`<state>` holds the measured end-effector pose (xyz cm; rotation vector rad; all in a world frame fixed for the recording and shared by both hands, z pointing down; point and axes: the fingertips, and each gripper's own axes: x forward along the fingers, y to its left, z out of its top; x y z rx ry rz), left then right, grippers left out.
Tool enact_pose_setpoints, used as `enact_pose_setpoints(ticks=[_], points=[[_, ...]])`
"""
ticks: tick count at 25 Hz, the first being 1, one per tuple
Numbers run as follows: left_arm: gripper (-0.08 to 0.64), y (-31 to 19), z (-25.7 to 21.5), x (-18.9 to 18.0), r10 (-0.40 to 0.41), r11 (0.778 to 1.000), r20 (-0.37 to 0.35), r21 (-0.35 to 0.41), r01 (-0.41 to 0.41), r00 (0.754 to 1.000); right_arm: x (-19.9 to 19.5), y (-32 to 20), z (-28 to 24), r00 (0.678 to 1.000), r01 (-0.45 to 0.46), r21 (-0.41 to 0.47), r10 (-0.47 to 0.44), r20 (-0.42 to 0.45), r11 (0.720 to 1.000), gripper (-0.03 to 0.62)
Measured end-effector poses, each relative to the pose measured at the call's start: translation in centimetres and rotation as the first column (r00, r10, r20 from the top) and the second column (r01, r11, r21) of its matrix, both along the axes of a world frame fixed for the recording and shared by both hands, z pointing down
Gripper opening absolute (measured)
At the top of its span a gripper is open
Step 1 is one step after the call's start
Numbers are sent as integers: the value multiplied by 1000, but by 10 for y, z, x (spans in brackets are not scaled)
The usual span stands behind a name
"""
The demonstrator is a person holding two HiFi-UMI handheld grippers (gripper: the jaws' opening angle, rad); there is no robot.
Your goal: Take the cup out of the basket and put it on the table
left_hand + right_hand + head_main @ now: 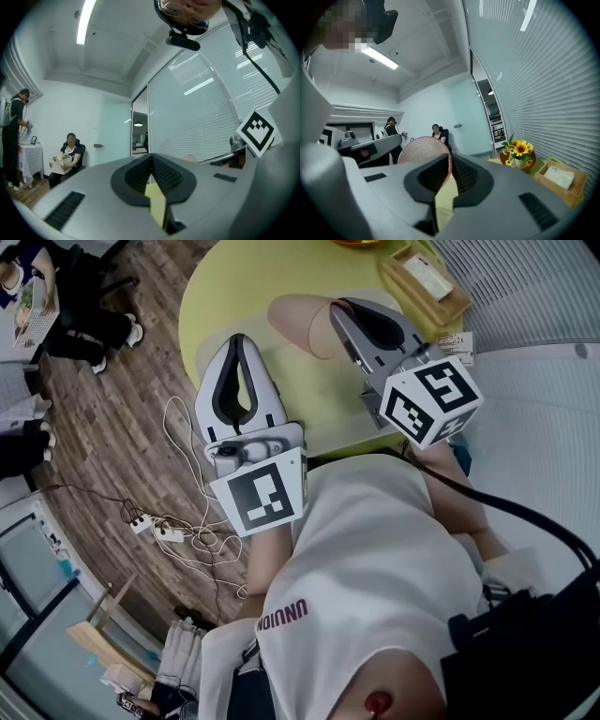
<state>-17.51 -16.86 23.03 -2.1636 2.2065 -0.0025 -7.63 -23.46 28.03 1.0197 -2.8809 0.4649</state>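
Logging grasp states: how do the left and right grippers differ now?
Left gripper is shut on nothing; right gripper is shut on the cup. In the head view, left sits at the table edge; right reaches farther over it. Both have grey shells and marker cubes.

The cup (pixel 300 324) sits at your right gripper (pixel 341 306) tip, over the table (pixel 244 282). Your left gripper (pixel 240 341) lies left of it, at the table's near edge. The tray (pixel 427 279) sits behind, to the right; cables (pixel 192 521) lie on the floor (pixel 112 427) at left.
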Motion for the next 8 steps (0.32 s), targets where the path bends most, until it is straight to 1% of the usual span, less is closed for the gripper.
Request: enact_pose_setpoints(ticks=[8], points=[[12, 1, 0, 1, 2, 1000, 2, 3, -2, 1000, 0, 0, 0, 1000, -4, 1, 4, 1, 1000, 37]])
